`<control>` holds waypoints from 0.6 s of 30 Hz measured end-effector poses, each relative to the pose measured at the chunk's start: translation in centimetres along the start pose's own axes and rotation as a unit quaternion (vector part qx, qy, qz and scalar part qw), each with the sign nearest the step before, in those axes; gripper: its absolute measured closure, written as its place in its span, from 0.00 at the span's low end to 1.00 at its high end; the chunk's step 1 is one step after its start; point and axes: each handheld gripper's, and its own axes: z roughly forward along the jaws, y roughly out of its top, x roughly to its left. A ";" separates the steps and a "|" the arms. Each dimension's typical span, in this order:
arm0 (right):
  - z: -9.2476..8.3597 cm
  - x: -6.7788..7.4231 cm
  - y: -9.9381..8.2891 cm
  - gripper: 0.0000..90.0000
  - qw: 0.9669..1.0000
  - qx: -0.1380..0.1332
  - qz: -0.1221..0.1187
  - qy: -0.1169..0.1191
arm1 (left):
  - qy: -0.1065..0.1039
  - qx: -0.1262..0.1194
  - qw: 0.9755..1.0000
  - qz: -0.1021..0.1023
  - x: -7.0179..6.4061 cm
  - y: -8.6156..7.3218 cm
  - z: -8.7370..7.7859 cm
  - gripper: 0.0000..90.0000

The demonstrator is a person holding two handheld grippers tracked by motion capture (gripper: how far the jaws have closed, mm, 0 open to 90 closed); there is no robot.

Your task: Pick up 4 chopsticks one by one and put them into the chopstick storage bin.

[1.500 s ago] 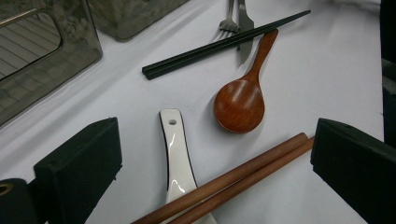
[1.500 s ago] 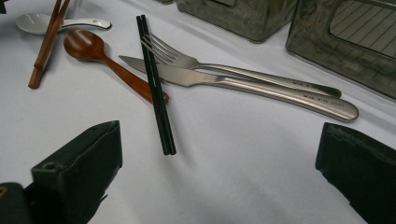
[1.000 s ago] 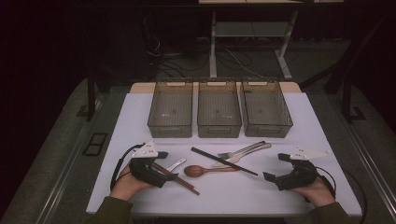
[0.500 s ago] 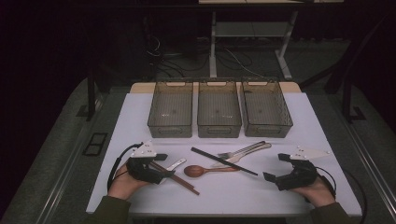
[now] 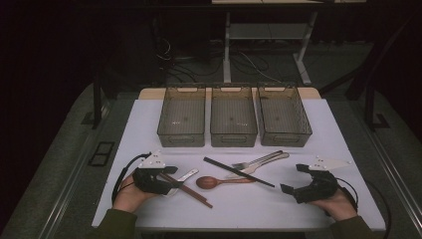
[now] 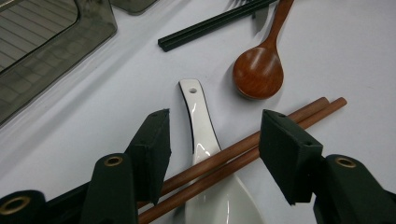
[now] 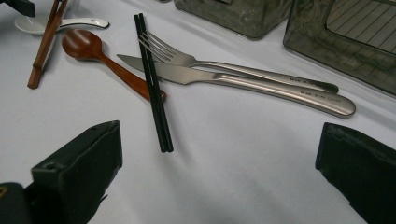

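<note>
Left tool (image 6: 212,154), jaws spread, straddles the brown chopsticks (image 6: 243,151) over the white spoon (image 6: 201,126); right tool (image 5: 298,179) spread, idle; next likely closing on the pair.

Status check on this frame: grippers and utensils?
Left gripper open, astride brown chopsticks lying over white spoon. Right gripper open, empty, short of black chopsticks. Bins empty.

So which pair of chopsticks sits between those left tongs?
The brown wooden chopsticks, lying across the white ceramic spoon; the black chopsticks lie farther off.

The brown chopsticks (image 6: 243,151) hide part of the white spoon (image 6: 205,140).
</note>
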 end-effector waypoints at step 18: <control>0.1 0.0 0.0 0.01 1.000 0.004 -0.001 0.001 | -0.043 0.024 0.998 0.050 -1.7 0.8 1.4 0.53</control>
